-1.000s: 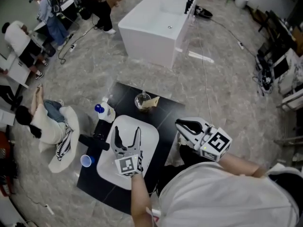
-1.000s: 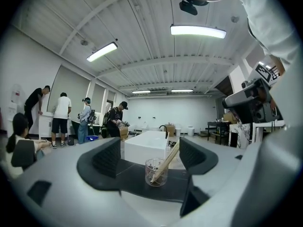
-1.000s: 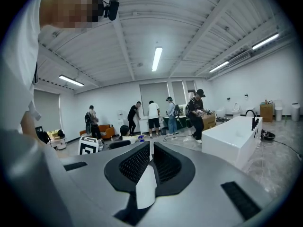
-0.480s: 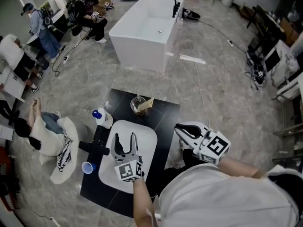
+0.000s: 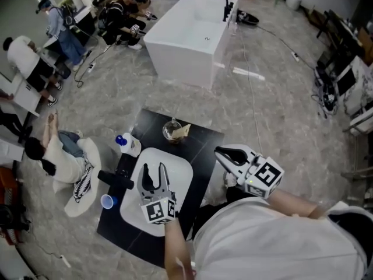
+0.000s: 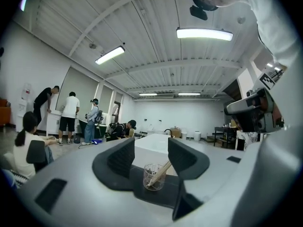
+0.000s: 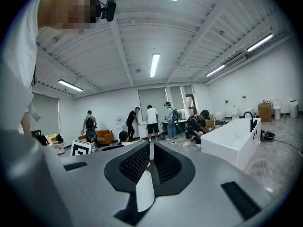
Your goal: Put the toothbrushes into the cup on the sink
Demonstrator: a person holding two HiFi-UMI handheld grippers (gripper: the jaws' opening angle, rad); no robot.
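My left hand-held gripper (image 5: 154, 168) hangs over the white sink (image 5: 185, 169), pointing level toward the far edge of the black worktop (image 5: 205, 142). Its jaws have just been closing from the wide spread they had a second ago. They now stand half apart with nothing between the pads, so it is released and empty. Through the gap I can see the glass cup (image 6: 153, 176) standing upright well beyond the tips, with one pale toothbrush (image 6: 162, 169) leaning in it. I read that as a drop-off already made: that brush sits in the cup, and the left jaws are narrowing on air.

The cup has kept its place at the far edge, behind the sink.

My right hand-held gripper (image 7: 150, 150) is off the worktop's right side, near my body, well apart from the cup. Its jaws are clenched on a slim white strip (image 7: 144, 188) that runs down through the gap. I take it for a second toothbrush, though I cannot see its head. If so, the task is partly done. What remains is to carry this one left and far to the cup.
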